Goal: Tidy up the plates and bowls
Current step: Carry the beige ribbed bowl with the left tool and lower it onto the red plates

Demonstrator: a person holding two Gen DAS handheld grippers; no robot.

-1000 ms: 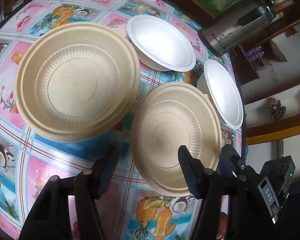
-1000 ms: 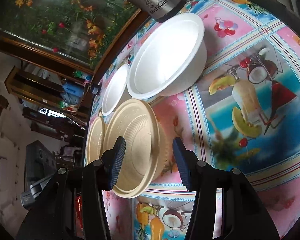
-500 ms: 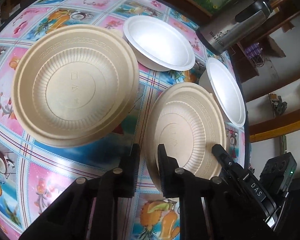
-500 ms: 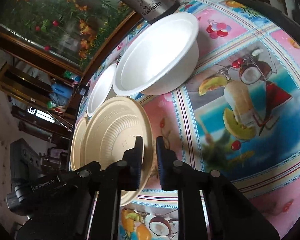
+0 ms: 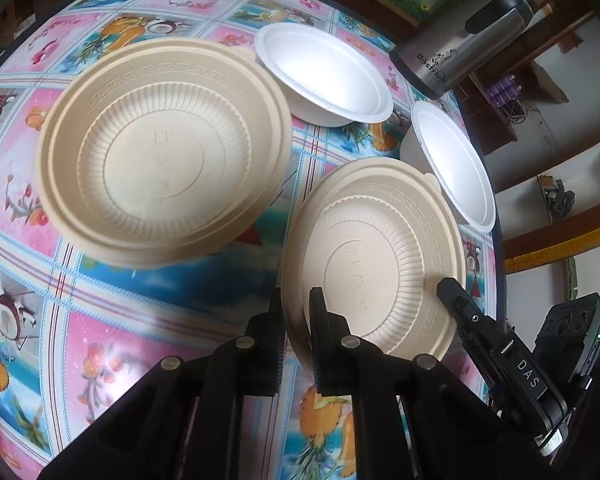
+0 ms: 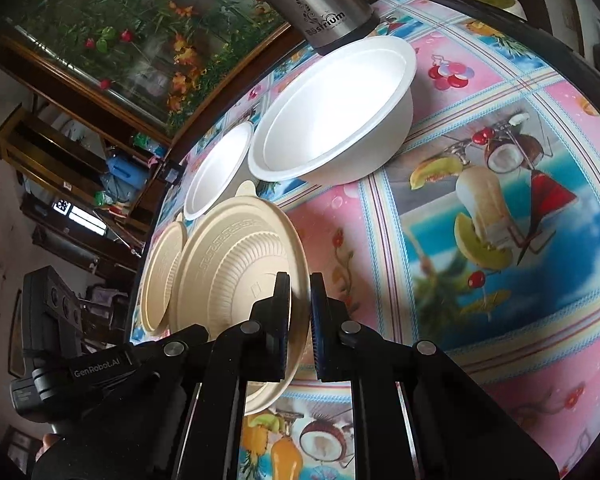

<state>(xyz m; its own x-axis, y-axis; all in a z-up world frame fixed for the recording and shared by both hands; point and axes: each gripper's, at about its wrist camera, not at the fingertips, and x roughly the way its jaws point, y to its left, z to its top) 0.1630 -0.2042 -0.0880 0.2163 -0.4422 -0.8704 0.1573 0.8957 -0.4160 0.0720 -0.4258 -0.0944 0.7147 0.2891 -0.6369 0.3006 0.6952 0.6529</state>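
Two beige ribbed plates and two white foam bowls are on a fruit-print tablecloth. My left gripper is shut on the near-left rim of the nearer beige plate, which is tilted up off the cloth. My right gripper is shut on the opposite rim of the same plate; its finger also shows in the left wrist view. The other beige plate lies flat to the left. One white bowl sits behind it, the second white bowl by the table's right edge.
A steel thermos jug stands at the far right corner, close behind the white bowls. The table edge runs just right of the held plate. Open tablecloth lies to the right in the right wrist view.
Both grippers went from wide open to shut on opposite rims of the nearer beige plate. The plate has been tipped and raised slightly off the cloth.
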